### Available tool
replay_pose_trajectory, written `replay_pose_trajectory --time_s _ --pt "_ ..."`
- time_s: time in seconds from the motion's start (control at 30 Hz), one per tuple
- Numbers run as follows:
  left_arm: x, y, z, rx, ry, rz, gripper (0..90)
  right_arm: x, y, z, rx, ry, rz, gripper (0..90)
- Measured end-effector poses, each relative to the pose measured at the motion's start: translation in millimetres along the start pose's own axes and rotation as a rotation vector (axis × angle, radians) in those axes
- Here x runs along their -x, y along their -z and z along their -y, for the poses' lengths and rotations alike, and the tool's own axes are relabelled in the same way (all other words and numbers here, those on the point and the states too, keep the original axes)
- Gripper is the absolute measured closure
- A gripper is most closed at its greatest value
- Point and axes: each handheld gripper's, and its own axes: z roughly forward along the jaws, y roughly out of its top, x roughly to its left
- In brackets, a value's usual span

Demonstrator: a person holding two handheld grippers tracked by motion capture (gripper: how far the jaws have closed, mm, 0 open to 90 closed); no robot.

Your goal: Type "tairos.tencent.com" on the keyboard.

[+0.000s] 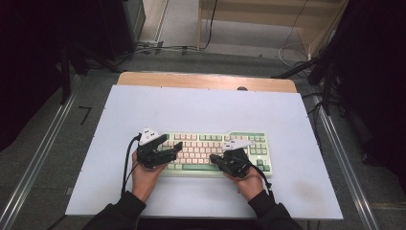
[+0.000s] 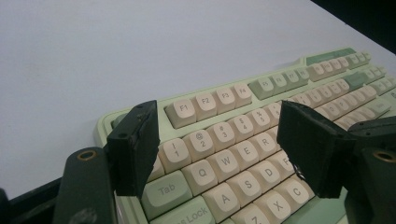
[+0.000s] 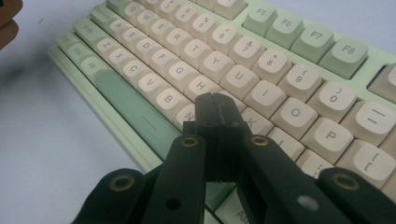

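A pale green keyboard (image 1: 215, 143) with cream keys lies near the front of the white table. My left gripper (image 1: 176, 149) hovers over its left end, jaws wide open with nothing between them. In the left gripper view the left gripper (image 2: 222, 147) straddles the number and QWERTY keys of the keyboard (image 2: 280, 81), apart from them. My right gripper (image 1: 215, 158) points left over the lower middle rows. In the right gripper view the right gripper (image 3: 215, 109) is shut, its tips low over the keyboard (image 3: 261, 60) near H, J and N. Whether the tips touch a key I cannot tell.
The white table top (image 1: 201, 108) has open room behind and beside the keyboard. A wooden strip (image 1: 206, 80) runs along its far edge. Metal rails (image 1: 38, 158) and cables (image 1: 153, 48) lie on the floor around it. A fingertip (image 3: 7, 21) shows beyond the keyboard's corner.
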Motion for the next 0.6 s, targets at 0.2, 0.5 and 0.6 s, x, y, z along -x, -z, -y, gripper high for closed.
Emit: replay_pose_trajectory --time_s 0.2,0.5,0.6 --pt "0.0 -0.1 0.1 0.000 0.000 0.000 30.1 0.4 -0.4 0.3 -0.002 0.001 -0.001 87.3" --pt "-1.5 1.9 -0.3 0.008 0.006 -0.005 30.1 4.4 9.3 0.8 0.057 -0.033 -0.021 78.0" --pt "-2.3 1.5 -0.2 0.007 0.011 -0.008 30.0 12.3 22.0 -3.0 0.107 -0.058 -0.024 58.5"
